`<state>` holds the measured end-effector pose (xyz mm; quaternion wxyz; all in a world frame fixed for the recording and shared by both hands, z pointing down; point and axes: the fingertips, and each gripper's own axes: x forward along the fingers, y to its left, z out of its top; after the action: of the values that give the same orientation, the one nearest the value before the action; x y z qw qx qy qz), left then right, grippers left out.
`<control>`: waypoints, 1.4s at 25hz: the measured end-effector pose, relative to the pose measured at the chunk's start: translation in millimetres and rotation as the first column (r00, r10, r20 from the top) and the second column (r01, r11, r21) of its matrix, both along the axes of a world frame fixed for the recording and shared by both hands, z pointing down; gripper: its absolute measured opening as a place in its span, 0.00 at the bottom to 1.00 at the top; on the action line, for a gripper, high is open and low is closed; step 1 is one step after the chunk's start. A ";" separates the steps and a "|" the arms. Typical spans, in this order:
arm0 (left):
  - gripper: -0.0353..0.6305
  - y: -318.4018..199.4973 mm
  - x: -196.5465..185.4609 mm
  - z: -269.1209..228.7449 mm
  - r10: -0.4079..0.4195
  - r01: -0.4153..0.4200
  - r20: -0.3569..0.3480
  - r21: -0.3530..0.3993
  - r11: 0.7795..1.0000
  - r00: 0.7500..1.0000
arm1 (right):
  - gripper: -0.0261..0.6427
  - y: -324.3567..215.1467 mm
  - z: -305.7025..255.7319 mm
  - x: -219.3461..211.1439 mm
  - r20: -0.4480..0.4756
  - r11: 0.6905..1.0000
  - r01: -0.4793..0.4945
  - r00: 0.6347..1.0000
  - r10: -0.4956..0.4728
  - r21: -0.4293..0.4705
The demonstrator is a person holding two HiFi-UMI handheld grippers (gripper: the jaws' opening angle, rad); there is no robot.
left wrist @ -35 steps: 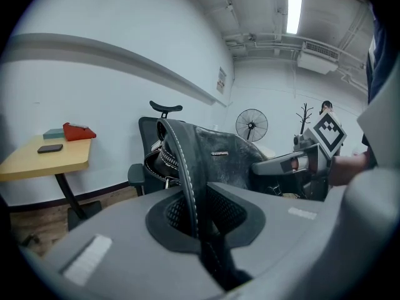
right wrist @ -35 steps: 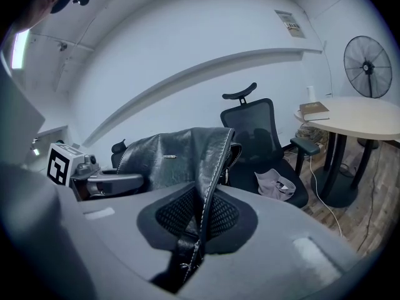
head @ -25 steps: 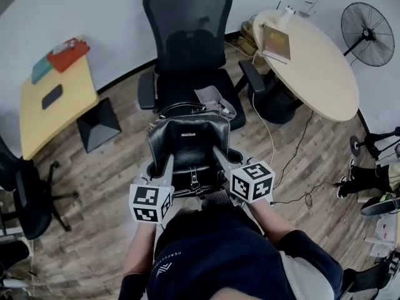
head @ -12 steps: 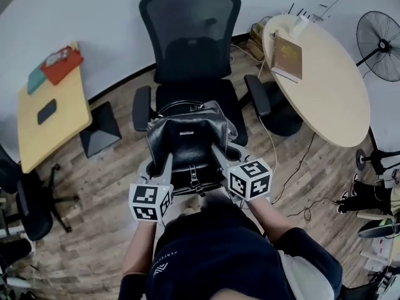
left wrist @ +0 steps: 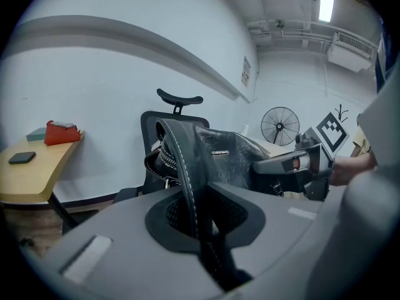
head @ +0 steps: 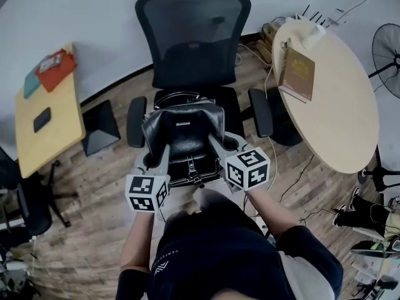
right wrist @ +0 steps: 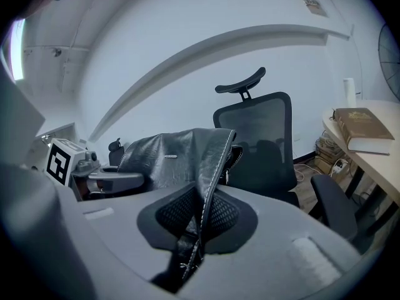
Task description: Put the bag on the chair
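Left tongs (left wrist: 199, 230): jaws narrow, clamped on a stitched leather edge of the bag (head: 183, 132), which runs down between them. Right tongs (right wrist: 195, 227): jaws narrow as well, clamped on the stitched edge at the bag's other side. I grip one side with each, so the bag hangs between my two tongs, its flap turned up toward me in the head view.

Bag: black leather, with a small metal plate on the flap and looped handles at its far side. In the head view it sits over the front of the seat of the chair (head: 191, 39), between the two armrests. I cannot tell whether its underside touches the seat. Both gripper views show it raised in front of the mesh backrest.

Chair: black, mesh back with a headrest, facing me, on the wooden floor (head: 81, 230) near the white wall.

Surroundings: the round surface (head: 340, 117) to my right carries a book (head: 299, 74). The yellow surface (head: 50, 127) to my left carries a red item (head: 55, 67) and a dark flat item (head: 42, 119). A fan (head: 389, 49) stands beyond the round surface.
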<state>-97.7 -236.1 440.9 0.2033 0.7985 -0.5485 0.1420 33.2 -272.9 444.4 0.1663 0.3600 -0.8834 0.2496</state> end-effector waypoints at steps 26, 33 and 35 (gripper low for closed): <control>0.15 -184.0 10.5 95.0 -0.002 0.002 0.013 -0.022 1.000 1.000 | 0.09 -181.7 90.3 10.6 -0.074 0.999 -0.007 0.997 0.010 0.039; 0.15 -210.6 13.5 128.2 0.041 -0.040 0.038 -0.043 0.998 0.998 | 0.09 -201.6 125.3 15.4 -0.058 0.998 -0.059 0.997 0.060 0.015; 0.15 -217.3 13.1 137.6 0.052 -0.050 0.041 -0.055 0.997 0.998 | 0.09 -207.2 134.9 15.3 -0.066 0.998 -0.069 0.995 0.070 0.007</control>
<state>-84.6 -453.4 578.5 0.2094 0.8033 -0.5282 0.1786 48.5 -480.0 579.3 0.1857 0.3991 -0.8650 0.2410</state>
